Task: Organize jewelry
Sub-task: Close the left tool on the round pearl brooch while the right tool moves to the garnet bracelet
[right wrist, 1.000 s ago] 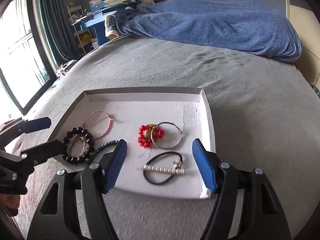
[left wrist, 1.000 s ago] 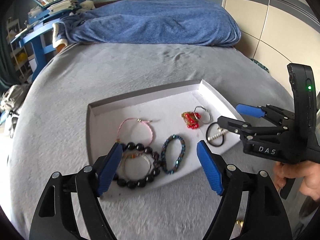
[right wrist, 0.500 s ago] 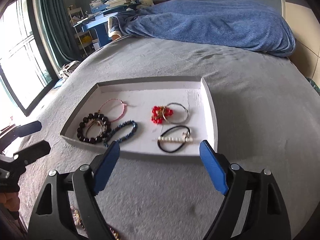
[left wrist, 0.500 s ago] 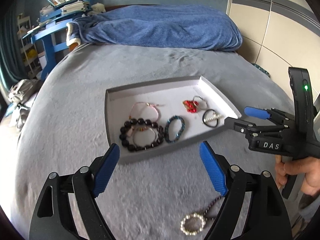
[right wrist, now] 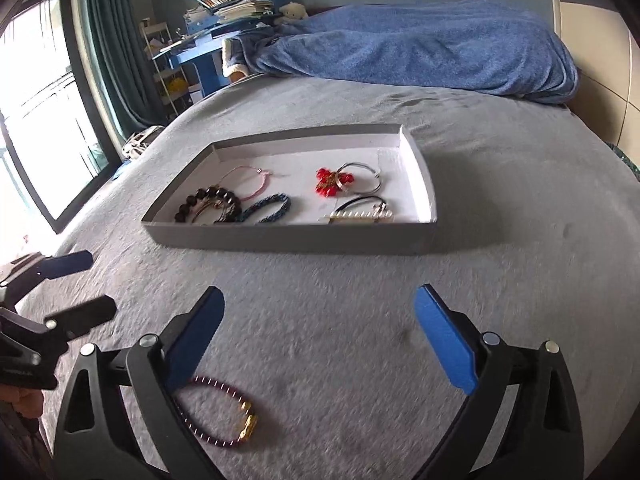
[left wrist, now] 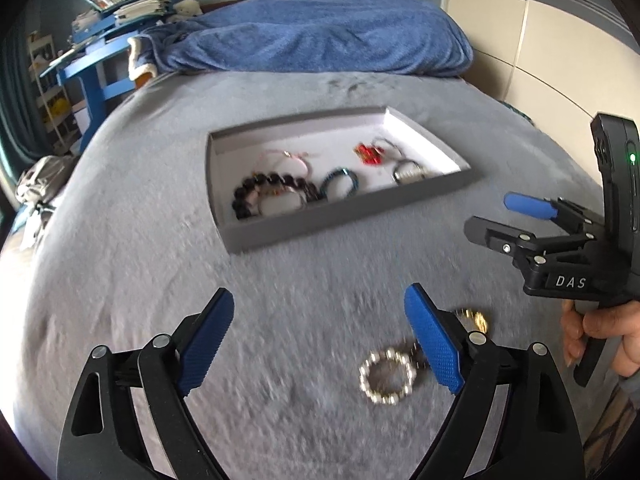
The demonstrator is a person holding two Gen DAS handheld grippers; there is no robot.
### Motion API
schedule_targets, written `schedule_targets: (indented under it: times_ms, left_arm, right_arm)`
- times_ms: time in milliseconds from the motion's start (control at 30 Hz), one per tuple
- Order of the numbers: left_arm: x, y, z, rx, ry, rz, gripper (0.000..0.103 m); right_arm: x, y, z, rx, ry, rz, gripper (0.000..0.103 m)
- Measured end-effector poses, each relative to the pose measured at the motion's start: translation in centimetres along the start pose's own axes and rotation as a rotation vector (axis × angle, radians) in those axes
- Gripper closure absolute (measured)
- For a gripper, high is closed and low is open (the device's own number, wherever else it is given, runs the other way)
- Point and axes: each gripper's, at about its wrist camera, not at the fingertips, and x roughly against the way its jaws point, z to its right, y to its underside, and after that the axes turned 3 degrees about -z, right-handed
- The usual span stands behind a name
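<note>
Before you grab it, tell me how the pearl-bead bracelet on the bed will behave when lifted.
The pearl-bead bracelet is a ring of separate round beads, so it will probably sag and fold rather than stay a hoop. The beads look smooth and shiny, likely slippery between flat pads. It lies on the soft grey blanket, so a push may snag it rather than roll it.

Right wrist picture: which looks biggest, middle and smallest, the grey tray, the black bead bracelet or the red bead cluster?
1. Grey cardboard tray, by far the largest.
2. Black bead bracelet in the tray.
3. Red bead cluster, smallest.
The last two lie at similar distances, so the ranking holds.
</note>
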Motion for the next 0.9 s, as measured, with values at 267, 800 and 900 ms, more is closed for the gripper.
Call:
schedule_targets:
  times_ms: [267,800,900]
  left_arm:
    - [-0.8,3.8,1.0,-0.016,0.038,-0.033,0.016]
    - [-2.5,6.3,2.8,-0.080,0.019,-0.062,0.016]
    - [-2.7,6.2,3.0,-0.096,0.009,-0.058,0.022]
  right_arm:
    - [-0.1,2.9,-0.4,-0.017,-0.010,-0.022,0.006]
    - [1.1,6.7,0.6,-0.108,-0.030,-0.062,0.006]
    - [1.0,6.8,0.3,-0.092,-0.025,-0.071,0.006]
